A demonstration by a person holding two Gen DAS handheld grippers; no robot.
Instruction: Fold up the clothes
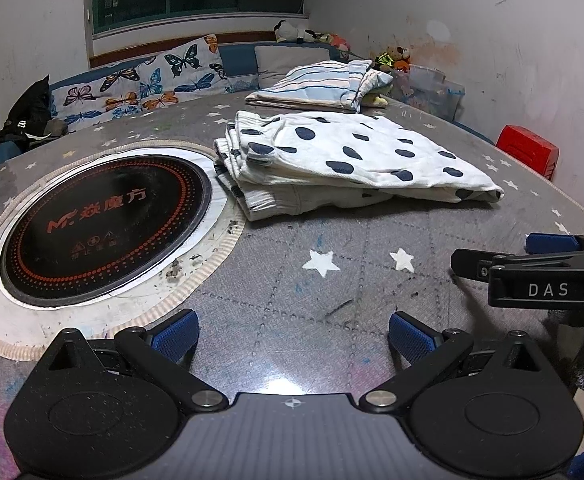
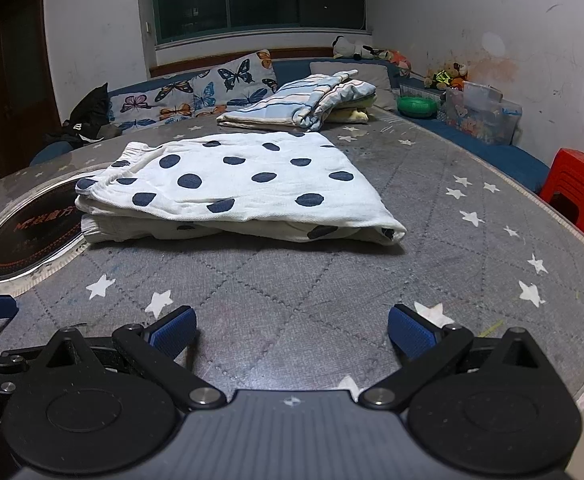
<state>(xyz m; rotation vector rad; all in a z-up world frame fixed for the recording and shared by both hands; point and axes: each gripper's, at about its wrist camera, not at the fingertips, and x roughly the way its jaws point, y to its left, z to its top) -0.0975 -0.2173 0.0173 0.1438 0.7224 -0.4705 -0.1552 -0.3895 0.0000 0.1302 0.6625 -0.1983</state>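
A white garment with dark blue dots (image 1: 344, 160) (image 2: 244, 188) lies folded on the grey star-patterned table (image 1: 292, 280) (image 2: 292, 280). Behind it rests a folded striped garment (image 1: 316, 86) (image 2: 296, 100) on top of a pale yellow one (image 2: 350, 114). My left gripper (image 1: 294, 340) is open low over the table, well short of the dotted garment, nothing between its blue pads. My right gripper (image 2: 292, 334) is open too, in front of the same garment; in the left wrist view it shows from the side at the right edge (image 1: 532, 264).
A round black induction plate (image 1: 104, 228) (image 2: 28, 224) is set into the table left of the clothes. A red plastic stool (image 1: 528, 152) (image 2: 576, 192) stands off the right edge. A bench with butterfly cushions (image 2: 212, 88), plush toys and a clear box (image 2: 480, 116) lines the far wall.
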